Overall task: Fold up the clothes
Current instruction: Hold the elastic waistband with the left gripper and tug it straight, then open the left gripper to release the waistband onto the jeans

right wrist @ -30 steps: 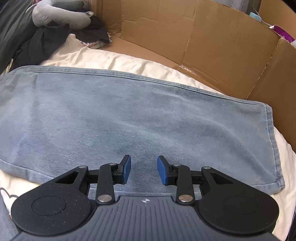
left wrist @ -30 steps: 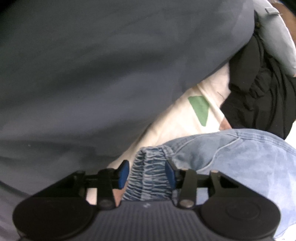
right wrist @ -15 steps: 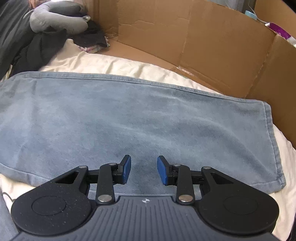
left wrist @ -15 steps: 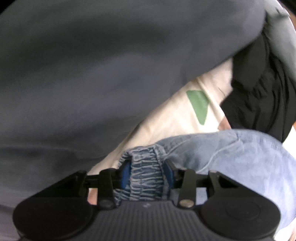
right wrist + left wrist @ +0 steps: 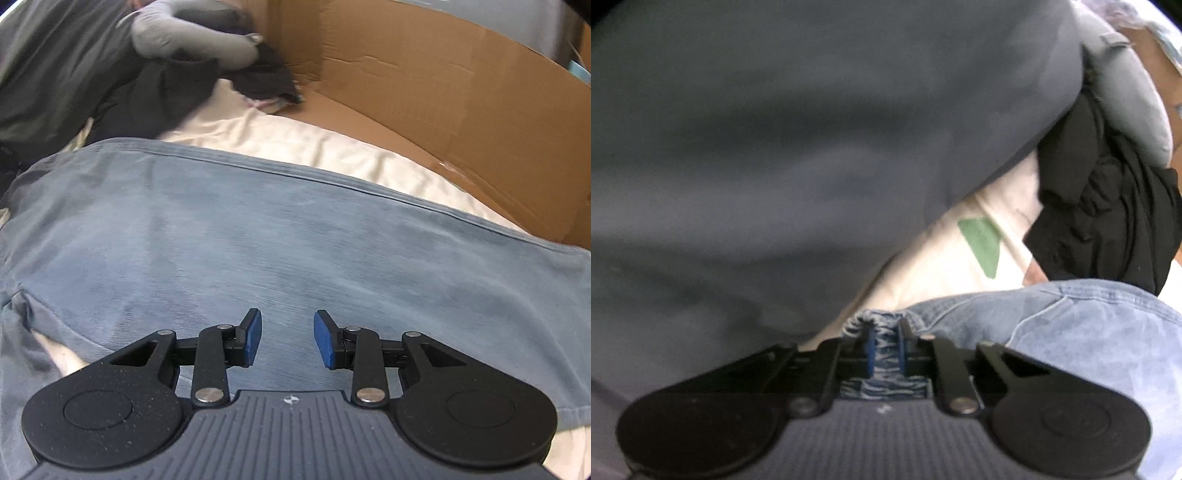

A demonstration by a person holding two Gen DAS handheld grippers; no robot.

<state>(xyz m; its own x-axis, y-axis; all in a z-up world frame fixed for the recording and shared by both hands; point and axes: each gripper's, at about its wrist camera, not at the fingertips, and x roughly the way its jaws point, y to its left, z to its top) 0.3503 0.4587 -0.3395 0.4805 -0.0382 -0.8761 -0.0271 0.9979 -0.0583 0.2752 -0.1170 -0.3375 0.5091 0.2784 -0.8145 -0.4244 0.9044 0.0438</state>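
Note:
Light blue denim trousers lie spread across a cream sheet. In the left wrist view my left gripper is shut on their gathered elastic waistband, with more denim to the right. My right gripper is open and empty, hovering just above the middle of the trouser leg. The leg's hem runs out of view at the right.
A dark grey cloth fills the upper left of the left wrist view. A black garment and a grey one are piled at the far end. A cardboard wall borders the sheet. A green patch marks the sheet.
My left gripper closed from open onto the elastic waistband. My right gripper moved left along the trousers, staying open; the hem slid out of view to the right.

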